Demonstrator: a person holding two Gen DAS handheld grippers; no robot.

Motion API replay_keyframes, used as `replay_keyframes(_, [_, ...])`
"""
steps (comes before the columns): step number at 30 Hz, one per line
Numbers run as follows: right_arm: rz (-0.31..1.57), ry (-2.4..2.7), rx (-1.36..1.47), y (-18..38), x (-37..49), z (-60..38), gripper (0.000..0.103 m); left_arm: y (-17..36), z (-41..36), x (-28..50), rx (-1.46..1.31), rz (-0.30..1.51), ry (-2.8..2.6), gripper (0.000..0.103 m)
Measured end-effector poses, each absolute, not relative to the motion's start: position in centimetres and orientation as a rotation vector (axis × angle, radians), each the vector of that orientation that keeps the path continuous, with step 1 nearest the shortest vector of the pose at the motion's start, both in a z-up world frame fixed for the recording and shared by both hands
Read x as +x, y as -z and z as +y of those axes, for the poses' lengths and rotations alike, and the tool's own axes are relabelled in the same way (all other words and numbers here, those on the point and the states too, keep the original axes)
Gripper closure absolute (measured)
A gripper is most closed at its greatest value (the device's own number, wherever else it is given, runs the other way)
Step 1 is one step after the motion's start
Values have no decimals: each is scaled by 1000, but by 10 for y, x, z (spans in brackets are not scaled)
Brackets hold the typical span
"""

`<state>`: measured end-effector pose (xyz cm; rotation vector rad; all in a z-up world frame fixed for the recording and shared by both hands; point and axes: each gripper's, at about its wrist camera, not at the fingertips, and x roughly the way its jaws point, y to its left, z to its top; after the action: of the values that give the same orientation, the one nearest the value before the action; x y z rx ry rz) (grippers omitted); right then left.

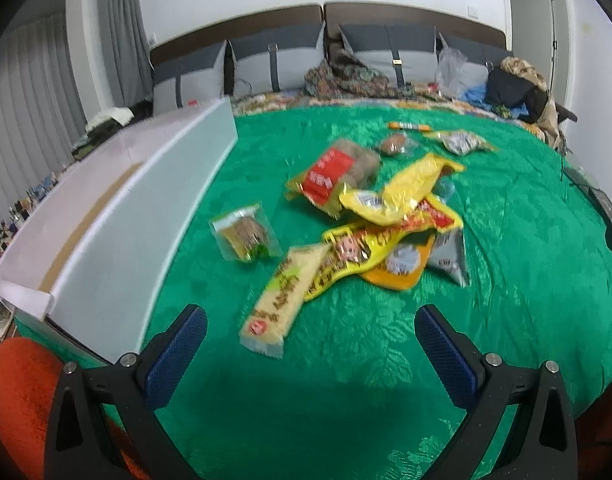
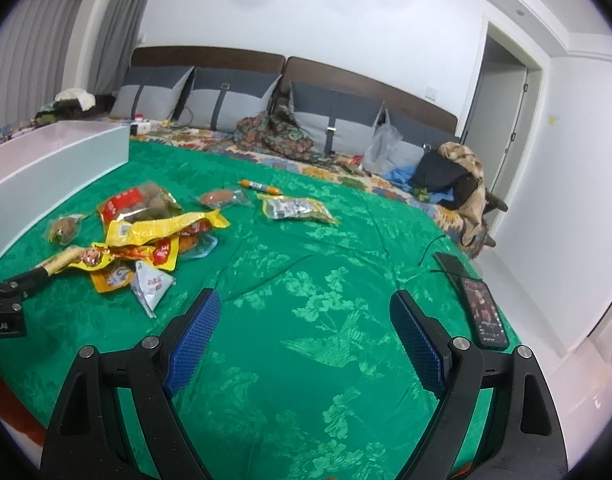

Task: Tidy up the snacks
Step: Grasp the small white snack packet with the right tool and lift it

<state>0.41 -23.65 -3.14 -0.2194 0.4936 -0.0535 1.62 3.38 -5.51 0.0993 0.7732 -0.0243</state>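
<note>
A pile of snack packets [image 1: 386, 216] lies on the green bedspread [image 1: 306, 392], with a long pale yellow packet [image 1: 283, 296] nearest my left gripper [image 1: 310, 322]. That gripper hovers open just short of the packet, holding nothing. A small clear packet [image 1: 245, 232] lies apart, beside the white box [image 1: 117, 216] at the left. In the right wrist view the same pile [image 2: 145, 240] sits at the left, with a sausage stick [image 2: 259, 187] and a yellow-edged packet [image 2: 293, 208] farther back. My right gripper [image 2: 303, 308] is open over bare bedspread [image 2: 306, 360], well right of the pile.
The white box [image 2: 53, 164] stands open-topped along the bed's left side. A phone [image 2: 484, 312] and a dark flat item [image 2: 452, 266] lie at the right edge. Pillows [image 2: 229, 100], clothes [image 2: 277, 136] and bags [image 2: 446, 172] crowd the headboard end. An orange cushion [image 1: 21, 392] sits at my lower left.
</note>
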Motion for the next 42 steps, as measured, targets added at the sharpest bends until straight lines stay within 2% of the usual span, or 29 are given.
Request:
replay_keyframes(13, [632,9,-157,52,20,-244,14,80,31,31,136,874,11,0])
replay_keyframes(23, [849,-297,30,77,53,-232,14,104,35,49,147,1022,20,0])
replay_keyframes(27, [870,-425,-44,83,75,-195,15,111,55,56,12,1097,70,0])
replay_keyframes(35, [919,-512,-182,102,121,-147,19,110,69,53,38,1082,86,0])
replay_keyframes(36, [919,-519,-172,102,125,-146,32,111,70,51,38,1077,85,0])
replay_keyframes(37, [925,-524,-159,102,130,-146,61,110,70,51,37,1076,83,0])
replay_keyframes(42, [948,-516,-79,101,134,-162,68,111,70,49,40,1073,86,0])
